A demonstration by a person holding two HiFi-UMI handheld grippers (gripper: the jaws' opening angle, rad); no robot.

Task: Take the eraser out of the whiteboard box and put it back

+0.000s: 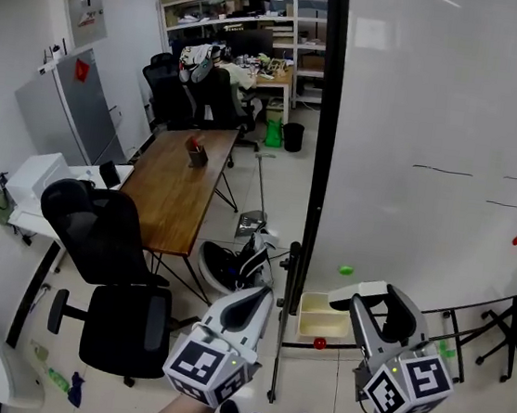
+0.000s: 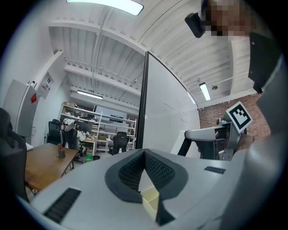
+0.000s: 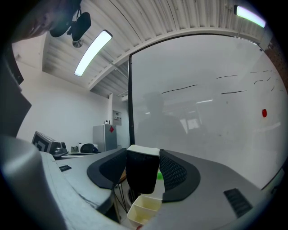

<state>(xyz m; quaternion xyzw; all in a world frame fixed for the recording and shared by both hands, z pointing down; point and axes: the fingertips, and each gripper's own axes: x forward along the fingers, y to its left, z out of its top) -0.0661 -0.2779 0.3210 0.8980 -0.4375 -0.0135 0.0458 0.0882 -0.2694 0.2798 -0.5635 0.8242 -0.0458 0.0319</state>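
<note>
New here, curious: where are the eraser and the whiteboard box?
eraser [image 3: 142, 173], right gripper view, its black front face.
whiteboard box [image 1: 320, 313], head view, its bare inner floor.

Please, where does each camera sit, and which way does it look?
Head view: on the person's head, facing steeply down at the whiteboard; the left hand-held gripper and right hand-held gripper show.
Left gripper view: on the left hand-held gripper, along its shut jaws towards the whiteboard's edge.
Right gripper view: on the right hand-held gripper, along jaws gripping the eraser, towards the whiteboard.
All three share the whiteboard box.
</note>
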